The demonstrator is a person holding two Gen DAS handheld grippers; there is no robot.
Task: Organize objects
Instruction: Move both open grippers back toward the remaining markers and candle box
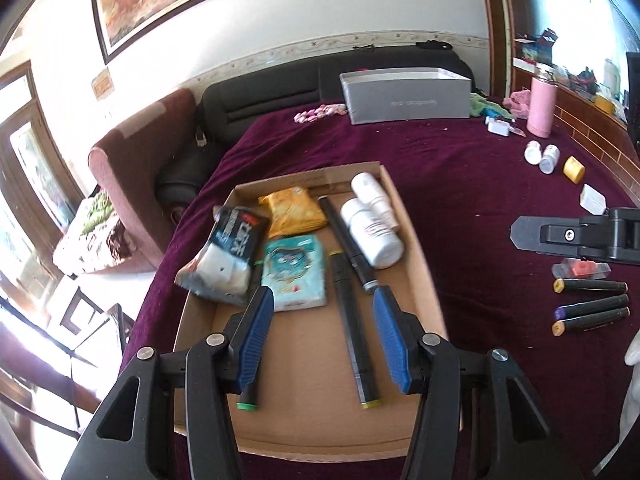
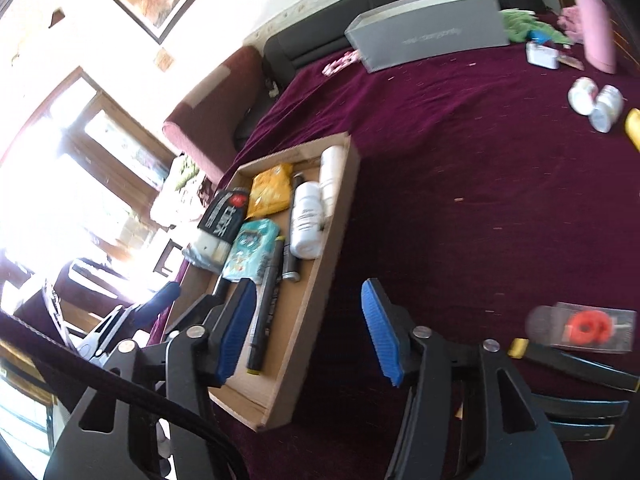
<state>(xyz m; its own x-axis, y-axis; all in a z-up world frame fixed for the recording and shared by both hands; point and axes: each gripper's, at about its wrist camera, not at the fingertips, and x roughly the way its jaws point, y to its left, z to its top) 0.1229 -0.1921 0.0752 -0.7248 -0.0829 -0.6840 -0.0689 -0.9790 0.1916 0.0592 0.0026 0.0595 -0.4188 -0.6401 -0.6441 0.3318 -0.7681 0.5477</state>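
Note:
A shallow cardboard tray (image 1: 416, 248) (image 2: 336, 232) lies on the dark red cloth. It holds two white bottles (image 1: 372, 228), black markers (image 1: 352, 320), and yellow (image 1: 292, 212), teal (image 1: 294, 276) and black-and-white (image 1: 228, 256) packs. My left gripper (image 1: 323, 294) hovers over the tray's near half, open, nothing between its blue pads (image 1: 256, 332). My right gripper (image 2: 309, 286) is open and empty above the tray's right wall. To the right, on the cloth, lie three markers (image 1: 588, 300) and a clear box with an orange part (image 2: 584, 326).
Two small white bottles (image 1: 542, 156) and a yellow item (image 1: 574, 169) lie at the far right. A pink tumbler (image 1: 542, 106) and a grey box (image 1: 408, 98) stand at the back. A dark sofa (image 1: 260, 104) runs behind the cloth.

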